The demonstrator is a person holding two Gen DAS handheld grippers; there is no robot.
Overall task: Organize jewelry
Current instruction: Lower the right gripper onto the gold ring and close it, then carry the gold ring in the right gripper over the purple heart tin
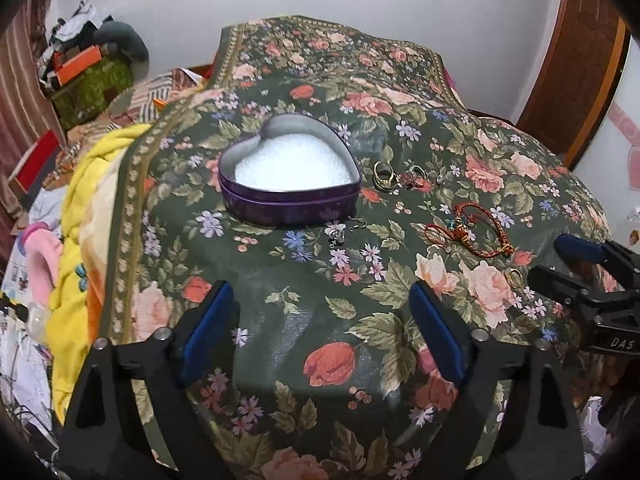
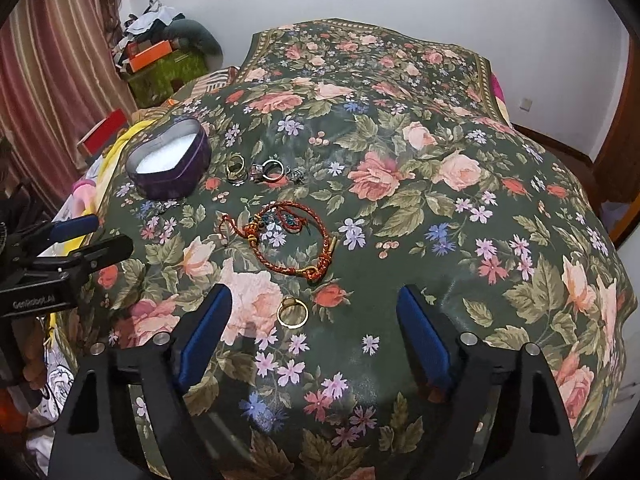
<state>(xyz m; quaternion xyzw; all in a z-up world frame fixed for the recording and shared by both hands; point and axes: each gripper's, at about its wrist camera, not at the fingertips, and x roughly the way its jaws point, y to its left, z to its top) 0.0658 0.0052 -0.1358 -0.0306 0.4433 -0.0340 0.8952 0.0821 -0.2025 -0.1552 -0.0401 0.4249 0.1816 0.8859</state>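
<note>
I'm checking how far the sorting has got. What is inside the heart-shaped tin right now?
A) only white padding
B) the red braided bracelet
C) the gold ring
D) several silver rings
A: the heart-shaped tin shows only white padding; the gold ring and red braided bracelet lie on the floral cloth.

Both cams sit right behind their own fingers, looking forward and steeply down at the floral cloth (image 1: 320, 288) from close up, wall at 12 o'clock. The left wrist view has the heart tin (image 1: 289, 184) near centre; the right gripper (image 1: 568, 260) pokes in at 3 o'clock. The right wrist view sits further right, so the tin (image 2: 170, 164) slides to 10 o'clock and the left gripper (image 2: 86, 236) shows at 9. Both share the tin, the braided red bracelet (image 2: 292, 240) and the gold ring (image 2: 293, 311).
</note>
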